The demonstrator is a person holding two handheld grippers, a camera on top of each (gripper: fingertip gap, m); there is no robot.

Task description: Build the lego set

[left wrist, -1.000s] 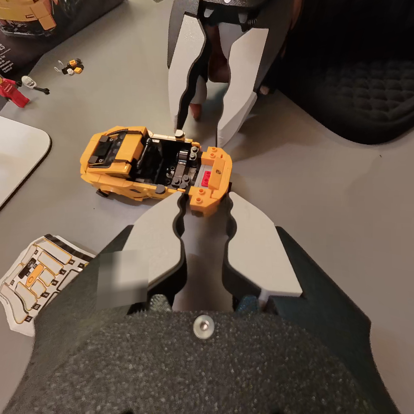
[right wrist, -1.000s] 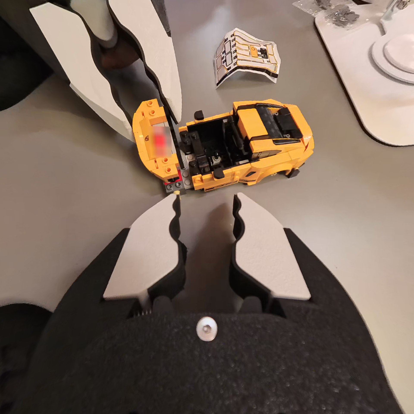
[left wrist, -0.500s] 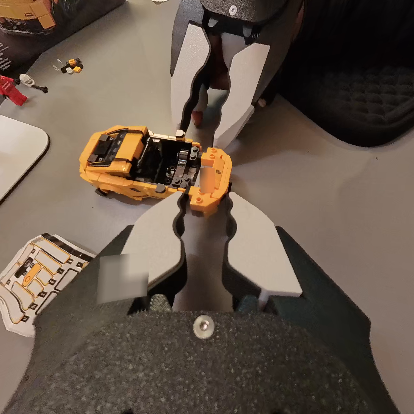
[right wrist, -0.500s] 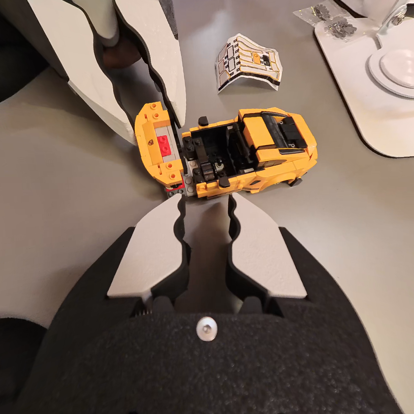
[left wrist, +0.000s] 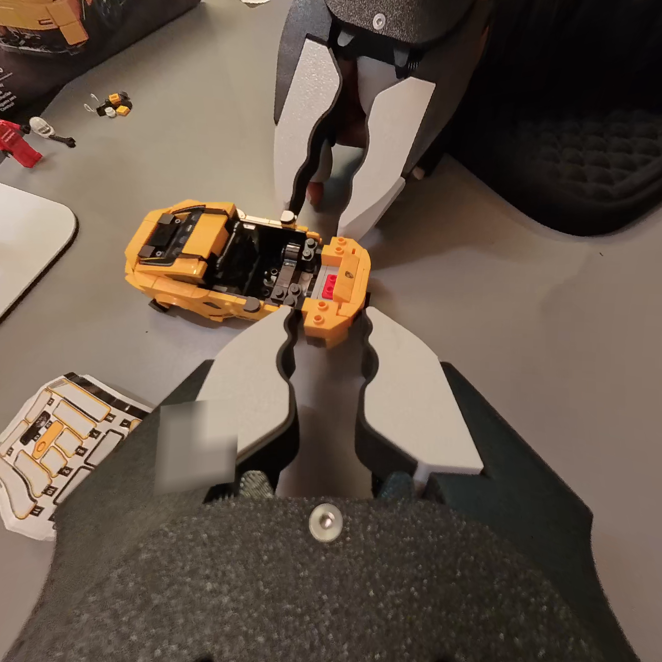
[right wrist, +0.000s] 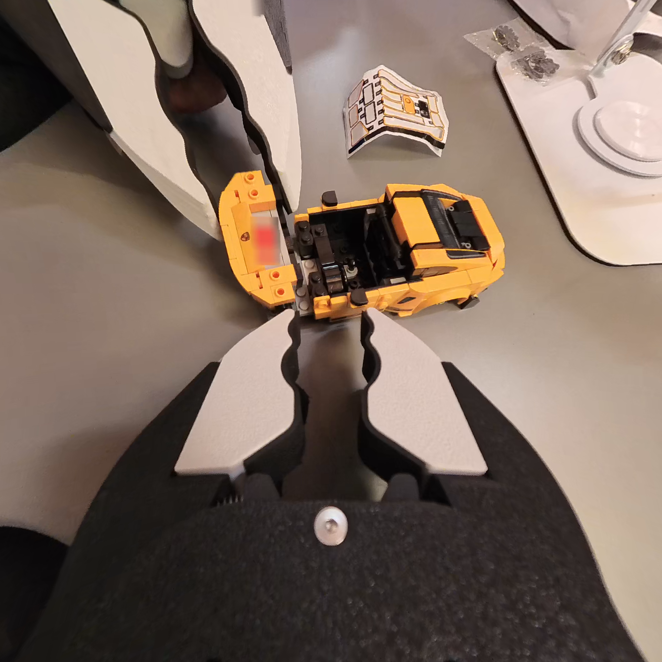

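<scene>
On the grey worktop [left wrist: 501, 358] the sticker sheet [left wrist: 53, 444] lies at the left of the left wrist view, with the orange lego car [left wrist: 215, 265] past it, roof off and cockpit bare. The left tongs [left wrist: 327, 315] stand apart around the car's nose section [left wrist: 340, 283], straddling it without clamping. Opposite, the right tongs [right wrist: 327, 317] are also apart; over the last second they have closed in on the car's side until their tips almost touch it below the cockpit. With both tongs now bracketing the front end, my guess is that the loose-looking nose is about to be steadied or pressed home.
</scene>
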